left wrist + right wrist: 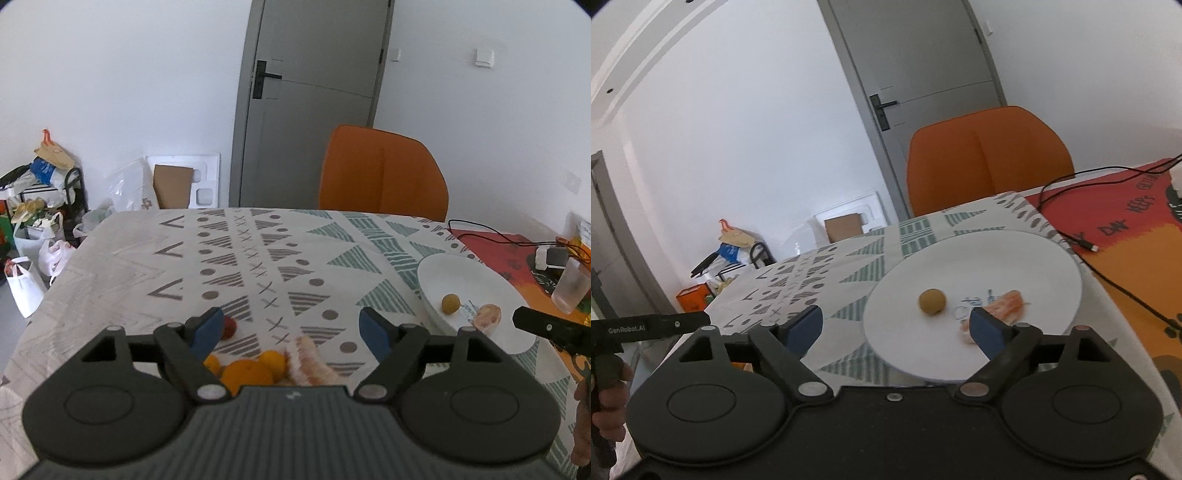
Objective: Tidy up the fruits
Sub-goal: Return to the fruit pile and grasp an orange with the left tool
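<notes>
- Left gripper [291, 325]: jaws wide apart, nothing between the pads. It hangs over the near edge of the surface [122, 258], pointing down at a loose pile of fruit.
- Pile, just below the left jaws: two oranges [245, 373], a smaller one half hidden behind the left pad, a pale peeled segment [308, 356] touching them, and a red fruit [229, 326] set a little farther in, beside the left pad.
- Right gripper [897, 325]: jaws also wide, empty. It hovers over the near rim of the plate [1015, 251], which sits toward the right edge of the surface.
- On the plate: one small yellow-brown fruit [931, 301] near the middle, and a peeled segment [1008, 304] just behind my right pad. Both lie free; the pads touch neither.
- Judgement: plate load stands at two pieces, pile still holds most of the fruit. The step in hand looks like fetching the next piece with the left.
- Doing it well: pick the outermost piece first, so the pads do not shove its neighbours. The red fruit stands clear of the cluster and is the easiest target.
- Straddle it squarely, one pad each side at its widest, before closing. Round fruit will roll off a skewed pinch.
- Close gently on the peeled segment, if taken: soft, likely to tear.
- Keep the right clear of the plate's near rim so the left has room to come in and set down in the bare far half.
</notes>
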Demonstrator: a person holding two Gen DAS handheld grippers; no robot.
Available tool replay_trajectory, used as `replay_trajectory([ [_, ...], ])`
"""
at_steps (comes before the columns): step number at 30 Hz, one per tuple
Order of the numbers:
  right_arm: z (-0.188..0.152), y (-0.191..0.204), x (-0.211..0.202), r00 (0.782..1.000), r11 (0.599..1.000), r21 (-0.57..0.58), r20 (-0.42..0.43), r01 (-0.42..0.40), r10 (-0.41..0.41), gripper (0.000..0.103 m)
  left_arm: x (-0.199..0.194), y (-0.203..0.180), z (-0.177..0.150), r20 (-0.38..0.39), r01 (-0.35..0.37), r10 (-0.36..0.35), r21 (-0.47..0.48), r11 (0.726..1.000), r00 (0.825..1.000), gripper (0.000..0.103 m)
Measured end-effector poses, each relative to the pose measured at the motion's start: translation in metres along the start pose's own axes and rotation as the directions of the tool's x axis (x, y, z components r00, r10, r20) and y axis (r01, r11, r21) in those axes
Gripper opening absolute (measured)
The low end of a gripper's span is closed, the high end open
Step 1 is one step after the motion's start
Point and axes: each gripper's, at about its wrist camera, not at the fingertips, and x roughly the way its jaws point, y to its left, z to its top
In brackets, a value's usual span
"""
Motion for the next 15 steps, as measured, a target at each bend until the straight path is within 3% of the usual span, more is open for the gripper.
replay_trajectory([
  [15,-0.016,0.037,0.008,0.995,0.996,-0.045,-0.067,-0.077,0.074,0.099,-0.021,0.027,-0.034,-0.039,-0.024,0.021,-0.059,0.998,0.999,0.079],
])
